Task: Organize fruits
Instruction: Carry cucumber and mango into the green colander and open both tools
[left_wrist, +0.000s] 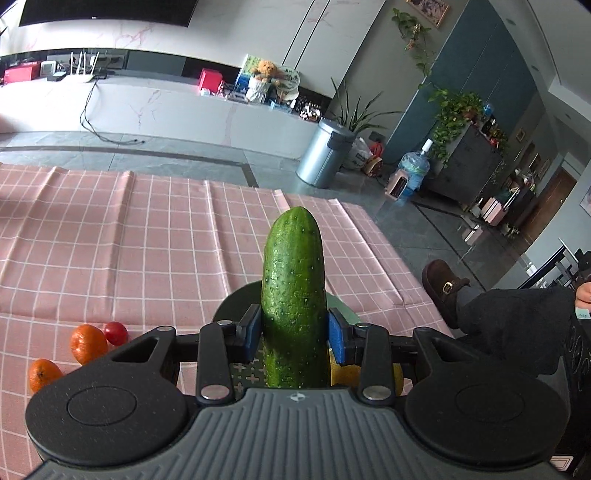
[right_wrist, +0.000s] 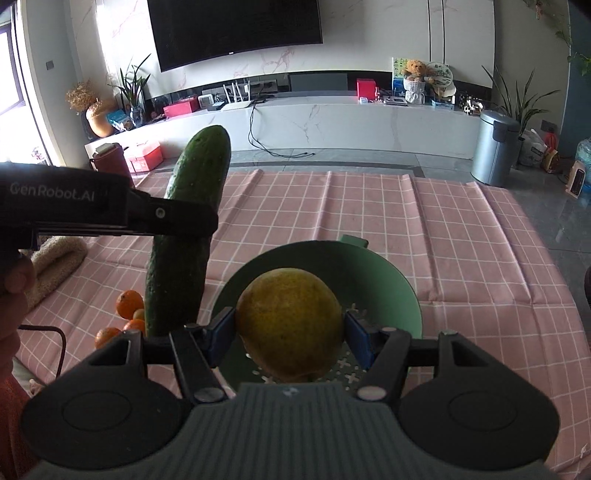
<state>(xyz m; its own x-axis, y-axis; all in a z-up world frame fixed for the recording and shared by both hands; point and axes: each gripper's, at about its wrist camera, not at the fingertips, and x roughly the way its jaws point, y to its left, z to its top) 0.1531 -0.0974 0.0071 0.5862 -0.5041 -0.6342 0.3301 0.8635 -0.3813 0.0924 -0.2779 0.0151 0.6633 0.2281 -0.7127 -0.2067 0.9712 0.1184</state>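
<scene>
My left gripper (left_wrist: 293, 334) is shut on a green cucumber (left_wrist: 293, 295), held upright above the table; the cucumber also shows in the right wrist view (right_wrist: 188, 229), left of the bowl. My right gripper (right_wrist: 290, 332) is shut on a large yellow citrus fruit (right_wrist: 290, 323), held over a green colander bowl (right_wrist: 402, 291). A sliver of the yellow fruit (left_wrist: 343, 374) and the bowl's rim (left_wrist: 231, 299) show behind the cucumber in the left wrist view. Several small oranges (left_wrist: 88, 343) and a red tomato (left_wrist: 115, 332) lie on the pink checked cloth to the left; the oranges also show in the right wrist view (right_wrist: 129, 303).
The pink checked tablecloth (right_wrist: 461, 240) covers the table. A beige towel (right_wrist: 55, 258) lies at the left edge. A person's shoe (left_wrist: 441, 286) is beside the table's right edge. A metal bin (right_wrist: 495, 147) stands on the floor beyond.
</scene>
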